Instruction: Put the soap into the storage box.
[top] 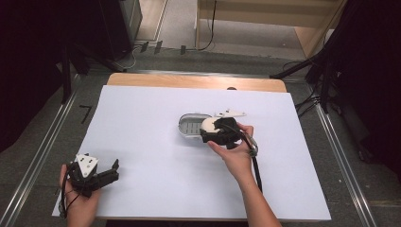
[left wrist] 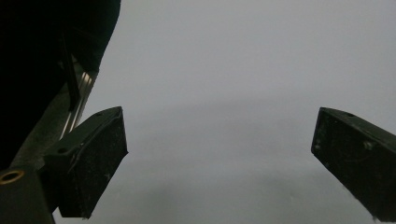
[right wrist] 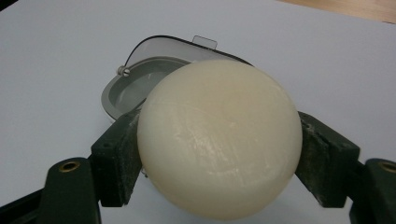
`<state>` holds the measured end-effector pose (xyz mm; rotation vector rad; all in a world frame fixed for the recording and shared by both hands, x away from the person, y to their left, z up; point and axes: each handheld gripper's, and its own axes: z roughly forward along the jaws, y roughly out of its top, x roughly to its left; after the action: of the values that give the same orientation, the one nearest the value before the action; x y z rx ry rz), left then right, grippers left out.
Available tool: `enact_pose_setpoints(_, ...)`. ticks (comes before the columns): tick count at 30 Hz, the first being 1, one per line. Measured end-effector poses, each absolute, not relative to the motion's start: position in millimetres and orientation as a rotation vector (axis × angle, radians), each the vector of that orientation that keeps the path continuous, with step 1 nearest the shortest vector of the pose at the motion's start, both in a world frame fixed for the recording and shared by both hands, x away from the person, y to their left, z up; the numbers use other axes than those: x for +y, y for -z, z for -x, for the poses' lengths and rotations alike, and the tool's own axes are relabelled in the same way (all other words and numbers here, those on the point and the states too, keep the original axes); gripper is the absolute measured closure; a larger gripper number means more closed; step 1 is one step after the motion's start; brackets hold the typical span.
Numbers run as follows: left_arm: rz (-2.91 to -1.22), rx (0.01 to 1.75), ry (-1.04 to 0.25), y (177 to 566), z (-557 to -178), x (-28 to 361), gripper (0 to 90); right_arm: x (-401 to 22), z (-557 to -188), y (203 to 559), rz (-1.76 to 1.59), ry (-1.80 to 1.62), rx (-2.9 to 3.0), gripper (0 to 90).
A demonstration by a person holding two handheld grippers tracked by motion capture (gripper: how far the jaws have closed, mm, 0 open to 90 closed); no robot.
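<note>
A cream-white round soap (right wrist: 219,137) is clamped between the two jaws of my right gripper (right wrist: 219,156), which is shut on it. In the high view the soap (top: 208,125) hangs at the right end of a small grey oval dish (top: 189,126) near the middle of the table. The dish (right wrist: 133,88) has a clear hinged lid (right wrist: 187,46) standing open behind it. My left gripper (top: 115,169) rests at the near left corner of the white sheet, its jaws wide open. Nothing lies between its jaws (left wrist: 219,158).
A white sheet (top: 142,142) covers most of the wooden table (top: 189,80). Metal rails (top: 42,151) run along both sides of the table. Dark stands and cables (top: 321,80) sit beyond the right edge.
</note>
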<state>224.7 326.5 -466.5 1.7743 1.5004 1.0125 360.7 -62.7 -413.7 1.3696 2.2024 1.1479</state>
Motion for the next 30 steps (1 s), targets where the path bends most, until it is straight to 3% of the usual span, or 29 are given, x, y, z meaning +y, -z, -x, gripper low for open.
enact_pose_setpoints(30,-1.777,1.502,-1.008,466,-225,326,4.3,-30,-384,412,-1.373,-1.127,2.249,25.4)
